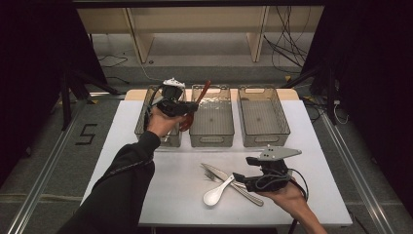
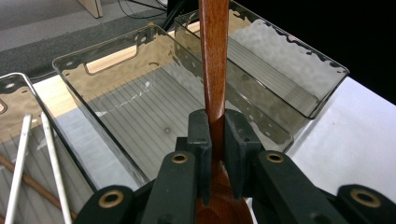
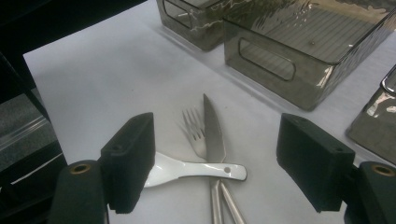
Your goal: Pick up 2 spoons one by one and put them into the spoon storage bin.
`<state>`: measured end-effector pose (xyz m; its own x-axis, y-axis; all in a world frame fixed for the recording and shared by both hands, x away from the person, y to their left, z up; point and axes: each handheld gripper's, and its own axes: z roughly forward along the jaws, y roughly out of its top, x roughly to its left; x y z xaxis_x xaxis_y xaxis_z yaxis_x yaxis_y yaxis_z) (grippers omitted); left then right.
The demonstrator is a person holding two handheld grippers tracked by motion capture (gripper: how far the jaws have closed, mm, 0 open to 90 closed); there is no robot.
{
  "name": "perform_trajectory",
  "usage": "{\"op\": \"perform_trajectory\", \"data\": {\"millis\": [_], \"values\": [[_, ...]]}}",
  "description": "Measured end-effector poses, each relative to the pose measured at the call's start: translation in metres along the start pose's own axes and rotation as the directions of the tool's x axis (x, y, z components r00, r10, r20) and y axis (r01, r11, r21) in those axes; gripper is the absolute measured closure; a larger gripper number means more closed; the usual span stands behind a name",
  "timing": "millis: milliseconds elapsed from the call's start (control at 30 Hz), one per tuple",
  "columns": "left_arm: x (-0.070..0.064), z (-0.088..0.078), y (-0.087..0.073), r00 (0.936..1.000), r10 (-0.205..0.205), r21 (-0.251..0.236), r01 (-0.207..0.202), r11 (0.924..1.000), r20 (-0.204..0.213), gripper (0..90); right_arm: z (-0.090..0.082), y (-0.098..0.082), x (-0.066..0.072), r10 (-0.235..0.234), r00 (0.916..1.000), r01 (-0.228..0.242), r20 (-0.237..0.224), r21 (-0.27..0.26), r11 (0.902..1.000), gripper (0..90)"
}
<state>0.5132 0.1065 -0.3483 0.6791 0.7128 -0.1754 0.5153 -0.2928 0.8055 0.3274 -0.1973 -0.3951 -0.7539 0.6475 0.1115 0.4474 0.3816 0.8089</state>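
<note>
Wooden spoon (image 2: 214,60), pinched at its neck between the closed jaws of the left gripper (image 1: 187,108) above the middle bin (image 1: 211,127), could swing or slip and miss, since the grip is narrow, while the right gripper (image 3: 215,161) hangs wide open over the white spoon (image 3: 187,169).

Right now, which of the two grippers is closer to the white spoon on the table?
Right. The right gripper hovers open just beside the white spoon; the left gripper is away over the bins, clamped on a wooden spoon.
</note>
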Motion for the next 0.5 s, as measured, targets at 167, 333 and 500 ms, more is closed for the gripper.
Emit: {"op": "perform_trajectory", "data": {"millis": [167, 333, 500], "values": [[-0.001, 0.01, 0.001, 1.0, -0.005, 0.006, 0.005, 1.0, -0.002, 80.8, 0.0, 0.0, 0.0, -0.002, 1.0, 0.002, -0.001, 0.001, 1.0, 29.1], [0.0, 0.022, 0.003, 0.9997, -0.025, 0.007, 0.025, 0.9997, 0.0, 80.8, 0.0, 0.0, 0.0, -0.002, 1.0, 0.002, -0.003, -0.002, 1.0, 29.1], [-0.002, 0.032, 0.005, 0.9995, -0.03, 0.014, 0.03, 0.9995, -0.005, 80.8, -0.001, 0.0, -0.001, -0.003, 1.0, 0.003, -0.002, -0.003, 1.0, 29.1]]}}
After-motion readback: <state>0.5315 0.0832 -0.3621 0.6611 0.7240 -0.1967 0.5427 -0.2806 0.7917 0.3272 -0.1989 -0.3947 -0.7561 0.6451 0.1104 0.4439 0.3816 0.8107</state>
